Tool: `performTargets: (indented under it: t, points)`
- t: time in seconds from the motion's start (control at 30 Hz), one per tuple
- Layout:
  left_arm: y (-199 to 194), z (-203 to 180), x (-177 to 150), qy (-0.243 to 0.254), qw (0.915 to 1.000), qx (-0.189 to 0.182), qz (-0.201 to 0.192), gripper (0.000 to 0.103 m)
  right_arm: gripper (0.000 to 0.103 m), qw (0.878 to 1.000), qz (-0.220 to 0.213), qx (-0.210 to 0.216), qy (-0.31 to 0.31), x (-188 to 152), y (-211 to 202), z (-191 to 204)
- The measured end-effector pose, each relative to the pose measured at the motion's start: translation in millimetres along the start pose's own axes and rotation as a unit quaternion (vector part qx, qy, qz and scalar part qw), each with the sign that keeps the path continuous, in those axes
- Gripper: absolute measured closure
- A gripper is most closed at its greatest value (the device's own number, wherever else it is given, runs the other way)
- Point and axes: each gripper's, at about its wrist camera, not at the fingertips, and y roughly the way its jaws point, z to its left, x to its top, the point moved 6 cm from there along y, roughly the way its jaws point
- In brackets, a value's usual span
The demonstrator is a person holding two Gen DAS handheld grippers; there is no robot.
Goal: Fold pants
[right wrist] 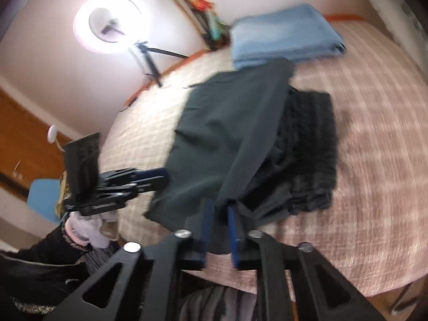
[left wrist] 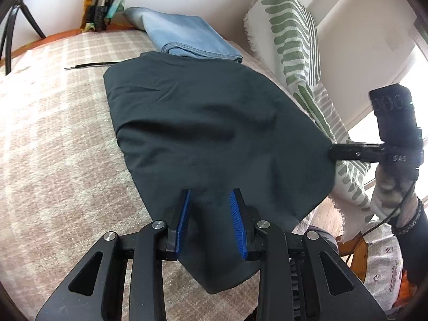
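Dark pants (left wrist: pixel 203 123) lie spread over a pink checked bedspread (left wrist: pixel 53 139). My left gripper (left wrist: pixel 211 195) is at their near edge, its blue pads pressed on a bunched fold of the cloth. My right gripper (left wrist: pixel 334 152) is shut on the pants' right corner and pulls it taut. In the right wrist view the pants (right wrist: pixel 227 133) hang up into my right gripper (right wrist: pixel 220 208), with cloth pinched between its pads. There my left gripper (right wrist: pixel 161 178) bites the pants' left edge.
Folded blue jeans (left wrist: pixel 192 40) lie at the far end of the bed. A black textured garment (right wrist: pixel 310 149) lies under the pants. A green leaf-patterned throw (left wrist: pixel 294 42) runs along the right side. A ring light (right wrist: pixel 111 24) stands on a tripod beside the bed.
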Motion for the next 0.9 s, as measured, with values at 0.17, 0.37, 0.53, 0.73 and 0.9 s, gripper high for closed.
performTargets:
  t: [0.17,0.37,0.53,0.73,0.9]
  points:
    - [-8,3,-1,-0.002,1.0000,0.000,-0.004,0.075,0.100,0.996,0.011,-0.086,-0.016,5,-19,-7]
    - [-15,7,2,-0.007,0.9999,0.005,-0.012,0.075,0.082,0.986,0.041,-0.159,-0.014,-10,-22,-39]
    - [-24,16,0,-0.016,0.9996,0.012,-0.018,0.075,0.036,0.995,0.014,-0.103,0.001,-6,-11,-33]
    - [-31,24,-3,-0.025,0.9994,0.016,-0.019,0.075,0.092,0.994,0.061,-0.085,0.017,-14,33,-36]
    - [-29,14,-5,-0.007,0.9998,0.010,-0.014,0.075,0.103,0.990,0.043,-0.137,-0.006,-9,16,-32]
